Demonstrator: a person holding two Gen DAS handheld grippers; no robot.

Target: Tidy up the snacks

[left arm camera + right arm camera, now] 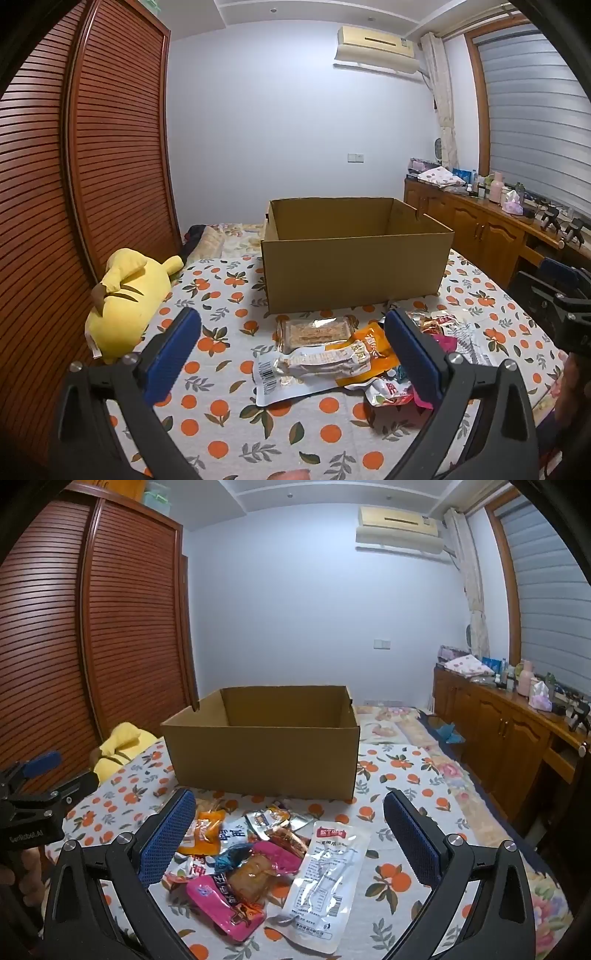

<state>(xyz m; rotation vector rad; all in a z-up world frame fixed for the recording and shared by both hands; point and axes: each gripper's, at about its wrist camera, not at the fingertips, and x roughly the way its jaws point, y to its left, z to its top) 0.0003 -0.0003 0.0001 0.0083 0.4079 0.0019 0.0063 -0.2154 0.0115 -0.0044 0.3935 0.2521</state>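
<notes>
Both tools idle above the bed. Left gripper (291, 343) spread as wide as it goes, nothing between the pads. Right gripper (288, 823) same — fully spread, holding nothing.

Landmark: the cardboard box (354, 266), open top, sitting on the orange-print bedspread (221, 406). As far as I can see into it, nothing is inside, so I judge the sorting hasn't begun.

Snack pile (258, 864) lies in front of the box, on the near side, a small gap from its front wall. Within it:
- clear tray pack of biscuits (314, 332), closest to the box front
- white pouch with barcode (295, 373), nearer than the tray
- orange packet (205, 830), towards the box's left corner
- pink packet (218, 901), farthest from the box
- long white sachet (328, 878), on the pile's right edge

Yellow plush toy (129, 295) lies left of the box (not part of the job).

Risks, my read:
- packets overlap — closing on one likely drags or lifts a neighbour
- glossy film looks slippery; a flat pouch could slide out of the pads mid-carry
- soft bedding gives way, so pressing down to pinch a flat sachet may snag fabric instead
- both tools aim at the same pile; they could knock each other
- box wall stands tall — a low carry could clip the front edge and shove the box back
</notes>
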